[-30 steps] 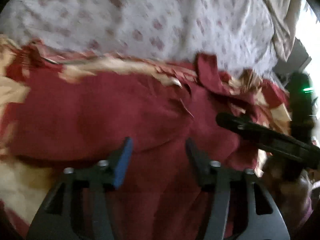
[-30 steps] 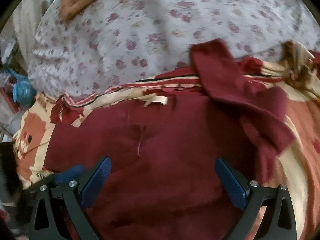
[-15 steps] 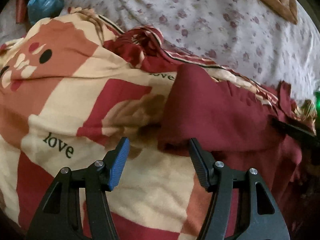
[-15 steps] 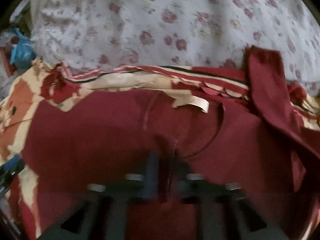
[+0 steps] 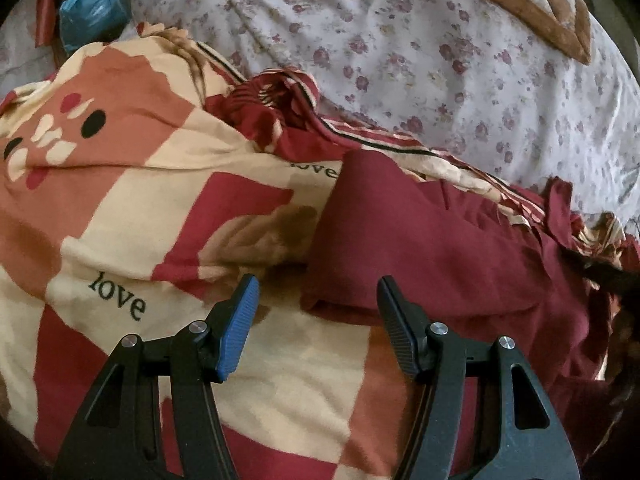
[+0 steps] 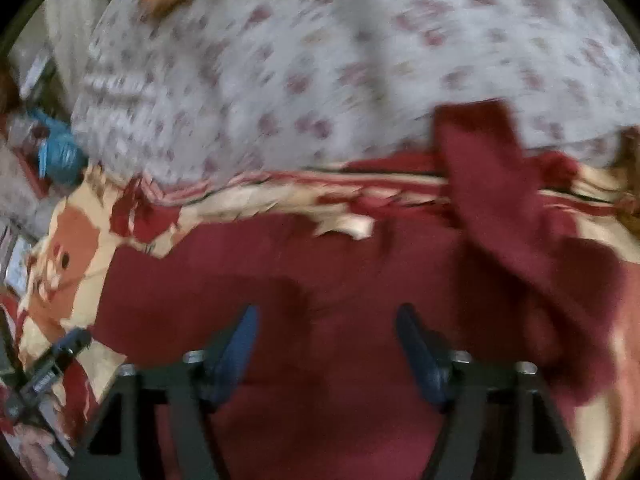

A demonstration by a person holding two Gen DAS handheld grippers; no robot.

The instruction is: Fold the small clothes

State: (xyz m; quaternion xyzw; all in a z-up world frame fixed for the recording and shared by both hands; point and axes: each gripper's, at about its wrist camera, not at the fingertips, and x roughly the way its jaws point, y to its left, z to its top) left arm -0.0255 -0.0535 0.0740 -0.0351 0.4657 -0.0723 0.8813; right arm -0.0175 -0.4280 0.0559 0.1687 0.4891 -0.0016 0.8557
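A small maroon garment [image 5: 432,248] lies spread on a patterned blanket [image 5: 132,200], its folded left edge just ahead of my left gripper [image 5: 316,300], which is open and empty over that edge. In the blurred right wrist view the same garment [image 6: 320,280] fills the foreground, with a sleeve [image 6: 492,168] sticking up at the right. My right gripper [image 6: 324,328] is open and empty above the garment's middle. The left gripper [image 6: 60,352] shows at the lower left of the right wrist view.
A white floral bedsheet [image 5: 440,60] lies beyond the blanket. A brown quilted cushion [image 5: 532,4] sits at the top right. A blue bag [image 5: 92,8] lies at the top left, off the bed's edge.
My left gripper swung left to the garment's left edge and now holds still. My right gripper closed to a narrow gap half a second ago and has opened again, pulling back a little.
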